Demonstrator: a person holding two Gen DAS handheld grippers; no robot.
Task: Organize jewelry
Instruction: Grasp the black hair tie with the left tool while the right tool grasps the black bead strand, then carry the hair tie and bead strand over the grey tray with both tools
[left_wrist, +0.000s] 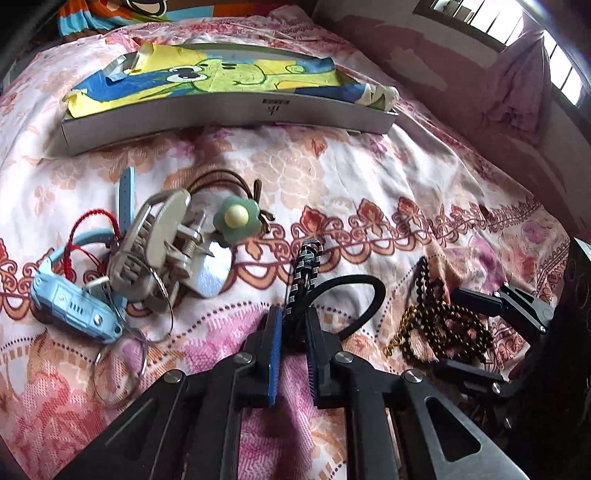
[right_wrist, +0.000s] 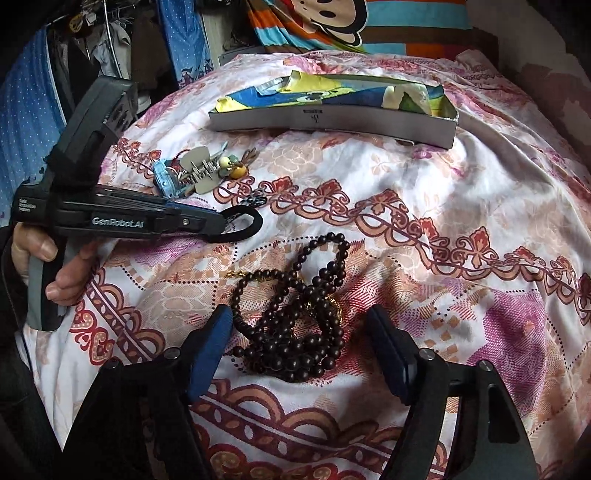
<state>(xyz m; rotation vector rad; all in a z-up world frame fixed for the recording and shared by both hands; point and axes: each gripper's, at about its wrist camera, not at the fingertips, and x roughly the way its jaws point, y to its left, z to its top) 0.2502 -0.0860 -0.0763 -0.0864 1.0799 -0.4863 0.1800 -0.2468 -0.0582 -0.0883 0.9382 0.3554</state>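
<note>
Left wrist view shows the left claw (left_wrist: 293, 319) low over the bed (left_wrist: 369, 177), with its two blue pads pulled close and pinching a black and white woven band (left_wrist: 306, 273). This band is long and thin, and it points straight ahead from the claw tips, toward the flat grey box (left_wrist: 229, 122) far in front. A black hair tie (left_wrist: 354, 291) loops out to the right of the same tips, and it looks joined to the band. Ahead and to the left of this claw lies a heap of small things: a grey hair clip (left_wrist: 162, 240), a green flower bead (left_wrist: 235, 219), a blue toy car (left_wrist: 74, 306) and a red string (left_wrist: 88, 229). In the right wrist view, a bare hand (right_wrist: 55, 266) grips the handle of the left tool and holds it level, with the claw pointing sideways across the bed. The right claw (right_wrist: 301, 325) sits low with its pads spread wide, one on each side of a pile of dark beads (right_wrist: 295, 317). The bead string is bunched up just in front of and between the pads, and one loop of it stretches away from the claw. The pads are not pressing on the beads. A bit of gold chain (right_wrist: 236, 274) peeks out on the left side of the pile.
</note>
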